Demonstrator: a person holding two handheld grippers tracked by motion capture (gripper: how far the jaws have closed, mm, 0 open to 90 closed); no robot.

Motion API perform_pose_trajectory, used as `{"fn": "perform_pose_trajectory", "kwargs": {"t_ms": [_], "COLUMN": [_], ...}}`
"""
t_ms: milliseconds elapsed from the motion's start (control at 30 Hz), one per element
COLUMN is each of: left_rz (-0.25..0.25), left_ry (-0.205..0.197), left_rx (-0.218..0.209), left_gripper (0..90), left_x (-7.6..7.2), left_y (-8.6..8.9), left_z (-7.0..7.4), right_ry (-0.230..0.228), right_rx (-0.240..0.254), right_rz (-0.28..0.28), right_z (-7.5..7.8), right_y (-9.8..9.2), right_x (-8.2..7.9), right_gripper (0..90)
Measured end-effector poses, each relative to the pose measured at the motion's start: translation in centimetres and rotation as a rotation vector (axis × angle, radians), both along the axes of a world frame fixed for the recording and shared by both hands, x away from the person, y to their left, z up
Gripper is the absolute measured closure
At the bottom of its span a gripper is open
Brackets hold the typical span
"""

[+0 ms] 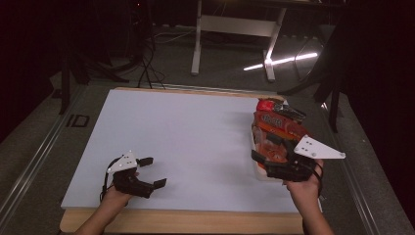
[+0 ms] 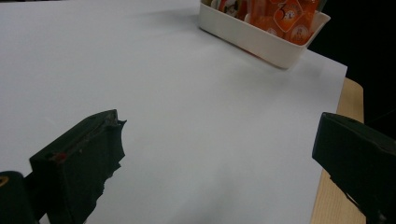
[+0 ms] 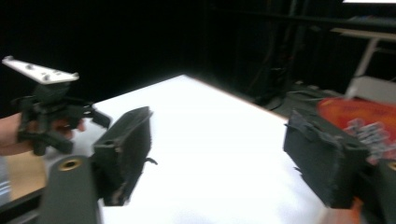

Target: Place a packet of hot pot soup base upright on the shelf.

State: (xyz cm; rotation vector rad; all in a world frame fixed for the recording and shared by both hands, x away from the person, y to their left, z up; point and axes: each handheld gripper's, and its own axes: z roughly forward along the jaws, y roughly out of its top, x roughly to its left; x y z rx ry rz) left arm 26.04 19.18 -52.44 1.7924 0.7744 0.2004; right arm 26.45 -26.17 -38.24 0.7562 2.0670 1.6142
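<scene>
A white bin (image 1: 258,171) full of orange and red snack packets (image 1: 274,125) stands along the right side of the white-topped table (image 1: 186,137). My right gripper (image 1: 265,147) hovers over the bin's near end, its jaws pointing left across the table, wide open with nothing between them (image 3: 219,154). An orange packet (image 3: 369,116) lies just beyond its right jaw. My left gripper (image 1: 154,171) rests low at the table's front left, open and empty (image 2: 219,154), facing the bin (image 2: 261,39) and its packets (image 2: 280,11). The right gripper view also shows the left gripper (image 3: 46,116) farther off.
A wooden strip (image 1: 186,220) runs along the table's front edge. Beyond the table stand white desk legs (image 1: 198,44), with dark cables (image 1: 147,63) on the floor. The surroundings are dark. The white surface between the two grippers is bare.
</scene>
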Motion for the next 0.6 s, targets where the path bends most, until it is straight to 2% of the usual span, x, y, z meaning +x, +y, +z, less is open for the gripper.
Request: {"fn": "perform_pose_trajectory", "kwargs": {"t_ms": [100,267,300,433,467,500,533,600], "left_rz": [0.0,0.003,0.003,0.001,0.0,0.0,0.001,0.0], "left_ry": [0.0,-0.003,-0.004,-0.006,-0.006,-0.006,-0.006,-0.005], "left_rx": [0.003,0.0,0.001,0.003,0.0,0.0,0.001,0.001], "left_gripper": [1.9,1.9,1.9,1.9,1.9,1.9,1.9,1.9], "left_x": [0.0,0.0,0.0,-0.1,-0.1,-0.1,-0.1,-0.1], "left_y": [0.1,0.1,0.1,0.1,0.1,0.1,0.1,0.1], "left_z": [0.0,0.1,0.1,0.1,0.1,0.1,0.1,0.1], "right_ry": [0.035,0.065,0.07,0.099,0.1,0.1,0.123,0.134], "right_rx": [0.007,0.012,-0.009,-0.012,-0.037,-0.037,-0.057,-0.089], "right_rz": [0.03,0.047,0.049,0.065,0.068,0.068,0.085,0.088], "right_z": [-1.4,-2.7,-3.3,-4.2,-4.9,-4.9,-5.6,-6.1], "right_y": [0.5,1.0,1.2,1.4,1.6,1.6,1.8,2.0], "right_x": [0.1,0.1,0.1,0.1,0.1,0.1,0.3,0.3], "right_gripper": [19.7,17.8,14.4,14.3,14.4,14.4,14.4,14.3]}}
